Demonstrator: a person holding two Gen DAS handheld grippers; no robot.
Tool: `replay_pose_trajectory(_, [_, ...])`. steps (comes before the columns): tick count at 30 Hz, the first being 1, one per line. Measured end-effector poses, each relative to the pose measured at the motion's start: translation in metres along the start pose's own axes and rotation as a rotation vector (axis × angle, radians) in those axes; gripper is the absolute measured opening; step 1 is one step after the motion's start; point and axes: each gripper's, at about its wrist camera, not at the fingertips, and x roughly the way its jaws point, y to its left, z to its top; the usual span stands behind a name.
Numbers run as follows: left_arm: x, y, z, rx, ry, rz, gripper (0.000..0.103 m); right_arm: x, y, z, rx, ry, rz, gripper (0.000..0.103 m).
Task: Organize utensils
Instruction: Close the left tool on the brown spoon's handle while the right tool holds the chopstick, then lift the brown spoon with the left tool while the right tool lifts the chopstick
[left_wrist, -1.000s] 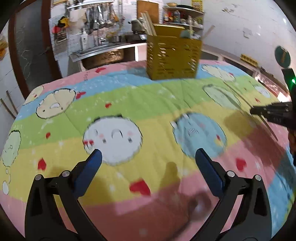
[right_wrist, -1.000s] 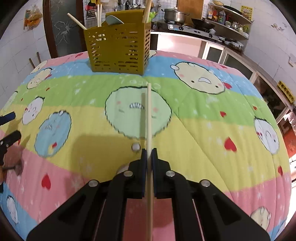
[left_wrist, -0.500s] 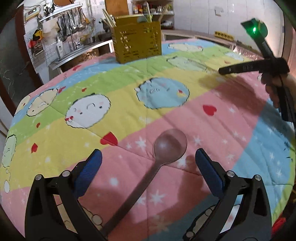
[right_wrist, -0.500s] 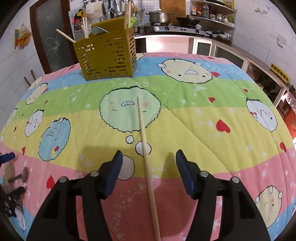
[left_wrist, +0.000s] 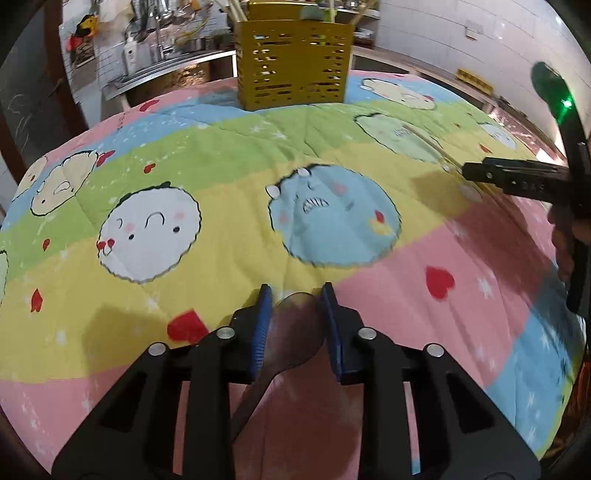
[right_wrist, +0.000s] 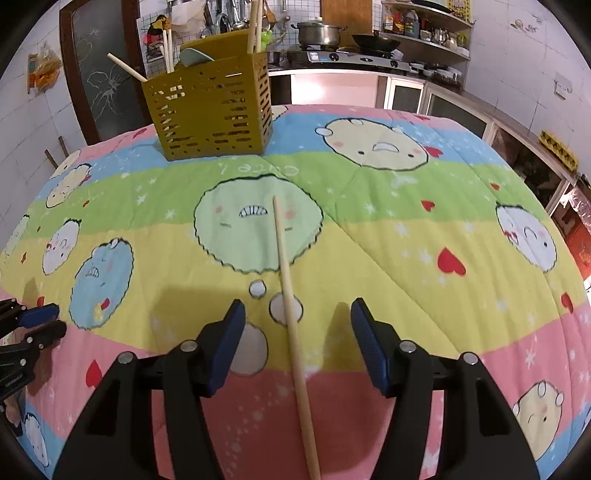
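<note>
My left gripper (left_wrist: 295, 295) is shut on the bowl of a brown translucent spoon (left_wrist: 291, 332), whose handle runs back under the gripper. My right gripper (right_wrist: 297, 314) is open, with a wooden chopstick (right_wrist: 290, 291) lying on the quilt between its fingers and not held. A yellow slotted utensil basket (right_wrist: 214, 107) stands at the far side of the table with chopsticks and a pale spoon in it; it also shows in the left wrist view (left_wrist: 293, 74). The right gripper shows at the right of the left wrist view (left_wrist: 517, 177), and the left gripper at the left edge of the right wrist view (right_wrist: 37, 325).
The table is covered by a striped cartoon quilt (right_wrist: 406, 236). Behind it are a kitchen counter with a stove and pot (right_wrist: 321, 33), shelves, and a sink area (left_wrist: 166, 70).
My left gripper has closed on the spoon's bowl; it was open around it before. My right gripper let go of the chopstick earlier and stays open over it.
</note>
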Motion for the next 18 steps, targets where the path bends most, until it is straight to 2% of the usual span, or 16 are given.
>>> replay_pose_trajectory(2, [0.005, 0.001, 0.007, -0.021, -0.002, 0.016, 0.013, 0.004, 0.000, 0.007, 0.004, 0.004, 0.003, 0.060])
replay_pose_trajectory(6, [0.016, 0.013, 0.022, -0.105, 0.003, -0.009, 0.009, 0.023, 0.002, 0.020, 0.010, 0.043, 0.006, 0.056])
replay_pose_trajectory(9, [0.023, 0.021, 0.035, -0.168, 0.010, -0.021, 0.008, 0.030, 0.005, 0.027, 0.008, 0.052, 0.001, 0.036])
replay_pose_trajectory(11, [0.029, 0.027, 0.044, -0.212, 0.005, -0.025, 0.008, 0.035, 0.004, 0.031, 0.017, 0.063, 0.005, 0.033])
replay_pose_trajectory(16, [0.042, 0.032, 0.063, -0.245, -0.002, -0.008, 0.008, 0.043, 0.002, 0.034, 0.035, 0.071, 0.010, 0.010])
replay_pose_trajectory(18, [0.042, 0.032, 0.069, -0.238, -0.002, 0.005, 0.008, 0.043, 0.004, 0.035, 0.039, 0.074, 0.016, 0.008])
